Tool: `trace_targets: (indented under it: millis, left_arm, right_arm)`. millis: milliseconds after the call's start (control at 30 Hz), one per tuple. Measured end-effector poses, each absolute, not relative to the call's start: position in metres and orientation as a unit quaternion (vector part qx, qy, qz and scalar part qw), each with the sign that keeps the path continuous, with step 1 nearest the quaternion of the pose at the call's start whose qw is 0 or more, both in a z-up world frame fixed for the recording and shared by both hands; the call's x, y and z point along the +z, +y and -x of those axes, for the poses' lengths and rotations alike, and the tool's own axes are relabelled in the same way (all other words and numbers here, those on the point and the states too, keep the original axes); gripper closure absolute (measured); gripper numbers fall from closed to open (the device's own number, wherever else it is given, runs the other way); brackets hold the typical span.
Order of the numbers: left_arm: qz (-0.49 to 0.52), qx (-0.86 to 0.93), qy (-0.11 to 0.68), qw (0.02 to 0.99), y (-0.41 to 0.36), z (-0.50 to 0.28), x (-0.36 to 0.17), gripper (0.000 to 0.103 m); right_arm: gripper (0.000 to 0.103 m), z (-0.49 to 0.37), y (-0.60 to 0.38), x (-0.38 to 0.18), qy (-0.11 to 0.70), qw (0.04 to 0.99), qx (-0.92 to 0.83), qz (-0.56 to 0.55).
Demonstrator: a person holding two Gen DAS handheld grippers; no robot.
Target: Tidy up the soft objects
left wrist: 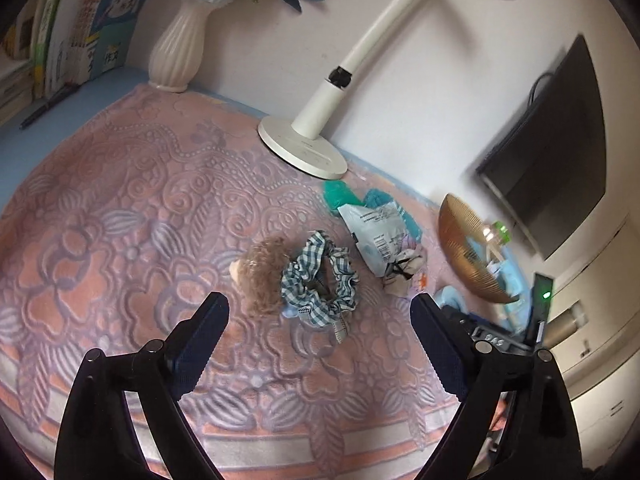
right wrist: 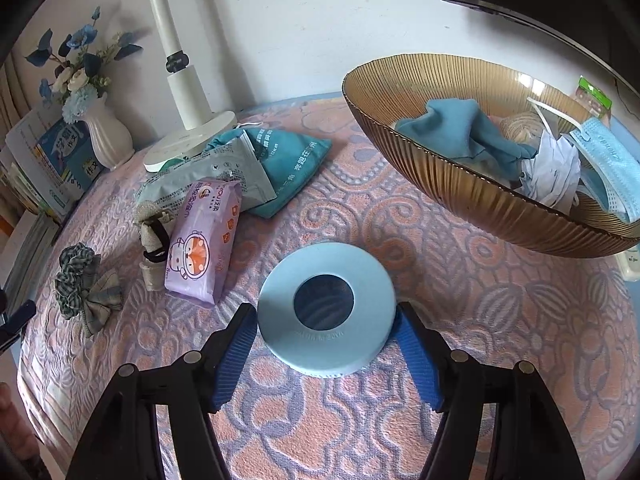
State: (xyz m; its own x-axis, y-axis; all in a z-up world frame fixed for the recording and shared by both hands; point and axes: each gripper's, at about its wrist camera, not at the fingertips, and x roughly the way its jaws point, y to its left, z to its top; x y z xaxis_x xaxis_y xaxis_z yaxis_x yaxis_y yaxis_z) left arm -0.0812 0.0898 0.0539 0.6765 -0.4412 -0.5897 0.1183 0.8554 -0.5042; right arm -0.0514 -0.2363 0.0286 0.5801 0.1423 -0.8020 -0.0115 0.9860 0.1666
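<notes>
Right gripper [right wrist: 326, 350]: jaws spread wide, flanking a pale blue ring [right wrist: 326, 308] lying flat on the blanket [right wrist: 460, 300]; pads sitting just beside its rim at 3 and 9 o'clock, contact cannot be confirmed. Amber bowl [right wrist: 460, 184] at 1 o'clock, holding teal cloth [right wrist: 460, 128] and face mask [right wrist: 604, 160]. Purple wipes pack [right wrist: 200, 244] at 10 o'clock.

Left gripper [left wrist: 320, 340]: jaws open, hovering over blanket, gripping nothing. Checked scrunchie [left wrist: 320, 276] at 12 o'clock, touching a brown furry toy [left wrist: 260, 276] to its 9 o'clock. Lamp base [left wrist: 304, 148] further out at 12.
</notes>
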Motion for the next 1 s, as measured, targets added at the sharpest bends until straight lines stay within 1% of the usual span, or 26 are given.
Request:
trace_targets:
  millis: [133,233,267,300,333,367,433,500,567,600,700,800,1000]
  left_arm:
    - [0.112,-0.112,0.364,0.918,0.052,0.075,0.063,0.011]
    - [-0.016,-0.076,0.361,0.929,0.009,0.064,0.064,0.013]
    - [-0.054,-0.061,0.368,0.926,-0.003,0.057,0.06,0.025]
    - [-0.082,-0.052,0.38,0.92,-0.012,0.048,0.053,0.042]
    - [-0.097,-0.047,0.39,0.914,-0.017,0.04,0.046,0.075]
    - [-0.099,-0.048,0.403,0.909,-0.016,0.031,0.038,0.089]
    - [-0.091,-0.031,0.392,0.915,-0.007,0.027,0.041,0.093]
    - [0.022,-0.079,0.367,0.926,0.024,0.035,0.064,0.093]
    - [0.135,-0.145,0.306,0.931,0.058,0.056,0.094,0.093]
    - [0.159,-0.156,0.286,0.932,0.069,0.065,0.107,0.093]
    - [0.199,-0.185,0.263,0.926,0.092,0.083,0.127,0.093]
    - [0.223,-0.193,0.259,0.92,0.102,0.092,0.124,0.093]
    - [0.204,-0.175,0.331,0.904,0.079,0.088,0.088,0.091]
  right_arm:
    - [0.034,0.05,-0.236,0.028,0.457,0.886,0.044,-0.069]
    - [0.032,0.05,-0.235,0.028,0.458,0.885,0.046,-0.068]
    - [0.031,0.051,-0.234,0.028,0.458,0.885,0.046,-0.068]
    - [0.031,0.05,-0.234,0.028,0.458,0.885,0.047,-0.068]
    - [0.031,0.051,-0.234,0.028,0.458,0.885,0.047,-0.068]
    - [0.031,0.052,-0.233,0.028,0.458,0.885,0.046,-0.068]
    - [0.03,0.052,-0.233,0.028,0.458,0.885,0.046,-0.067]
    - [0.028,0.052,-0.232,0.028,0.459,0.885,0.048,-0.064]
    - [0.027,0.053,-0.23,0.028,0.46,0.885,0.048,-0.062]
    - [0.026,0.053,-0.23,0.028,0.459,0.885,0.048,-0.062]
    - [0.026,0.054,-0.231,0.028,0.459,0.885,0.049,-0.065]
    - [0.026,0.054,-0.232,0.027,0.459,0.885,0.049,-0.068]
    - [0.026,0.055,-0.229,0.029,0.46,0.885,0.045,-0.062]
